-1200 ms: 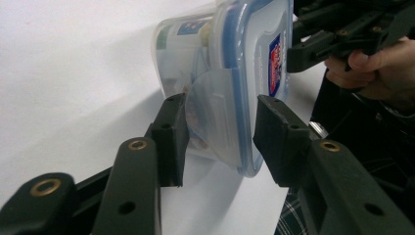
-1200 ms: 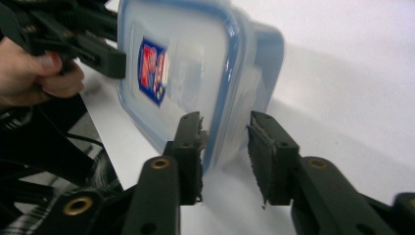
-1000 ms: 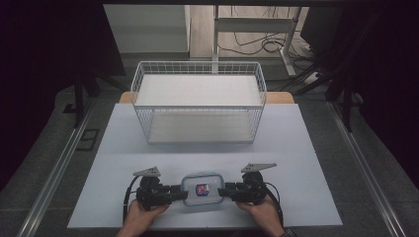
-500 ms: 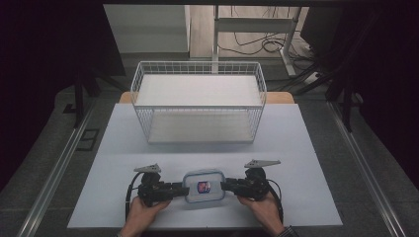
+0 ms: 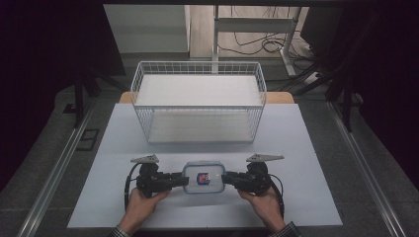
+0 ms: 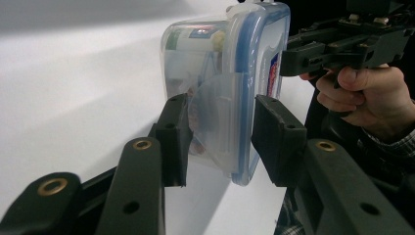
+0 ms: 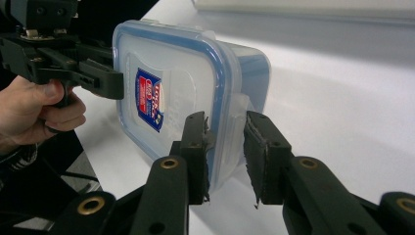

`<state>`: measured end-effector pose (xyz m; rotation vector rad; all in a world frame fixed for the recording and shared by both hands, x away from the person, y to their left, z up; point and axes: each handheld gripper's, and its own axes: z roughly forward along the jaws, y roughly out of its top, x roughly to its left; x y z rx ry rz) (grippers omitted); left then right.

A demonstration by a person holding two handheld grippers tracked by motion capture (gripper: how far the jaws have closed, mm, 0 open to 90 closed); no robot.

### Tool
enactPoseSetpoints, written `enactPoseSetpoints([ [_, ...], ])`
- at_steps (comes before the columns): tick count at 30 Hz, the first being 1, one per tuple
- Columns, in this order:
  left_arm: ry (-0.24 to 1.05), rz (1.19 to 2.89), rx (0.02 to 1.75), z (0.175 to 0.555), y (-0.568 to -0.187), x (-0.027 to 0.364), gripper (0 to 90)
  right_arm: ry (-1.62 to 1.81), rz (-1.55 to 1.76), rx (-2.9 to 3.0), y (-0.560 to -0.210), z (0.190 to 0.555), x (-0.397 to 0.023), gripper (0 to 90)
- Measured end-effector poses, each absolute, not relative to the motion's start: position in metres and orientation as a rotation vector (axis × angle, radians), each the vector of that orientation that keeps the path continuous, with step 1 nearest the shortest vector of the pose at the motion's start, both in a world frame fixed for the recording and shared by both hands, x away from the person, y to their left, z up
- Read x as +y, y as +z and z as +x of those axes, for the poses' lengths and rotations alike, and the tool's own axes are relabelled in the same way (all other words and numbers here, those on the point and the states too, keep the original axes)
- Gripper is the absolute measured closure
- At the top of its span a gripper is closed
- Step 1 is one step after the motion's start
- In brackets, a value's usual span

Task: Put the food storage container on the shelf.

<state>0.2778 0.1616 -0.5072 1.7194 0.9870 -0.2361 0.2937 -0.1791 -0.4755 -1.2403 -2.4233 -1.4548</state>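
Note:
A clear plastic container (image 5: 203,177) with a blue-rimmed lid and a red-and-blue label hangs between both grippers near the table's front edge. My left gripper (image 5: 184,181) is shut on the latch flap at its left end. In the left gripper view the container (image 6: 215,58) has its flap and lid rim pinched between my jaws (image 6: 220,139). My right gripper (image 5: 223,178) is shut on the opposite end. In the right gripper view the jaws (image 7: 225,156) clamp the lid edge and flap of the container (image 7: 166,93). Some packaged items show through its wall.
A white wire basket (image 5: 197,123) stands at the back middle of the white table surface (image 5: 306,148), a hand's length beyond the container. Dark floor and metal rails flank the table on both sides. A person's hands hold both grippers from the bottom edge.
Both grippers and the container between them have moved together a little away from the front edge, toward the basket.

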Motion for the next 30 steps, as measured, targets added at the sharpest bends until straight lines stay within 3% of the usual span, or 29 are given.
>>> enactPoseSetpoints([
  [30, -0.167, 1.663, 0.942, 0.343, -0.411, 0.17, 58.9, -1.593, -1.28, -2.441, -0.374, 0.35, -0.169, 71.6],
])
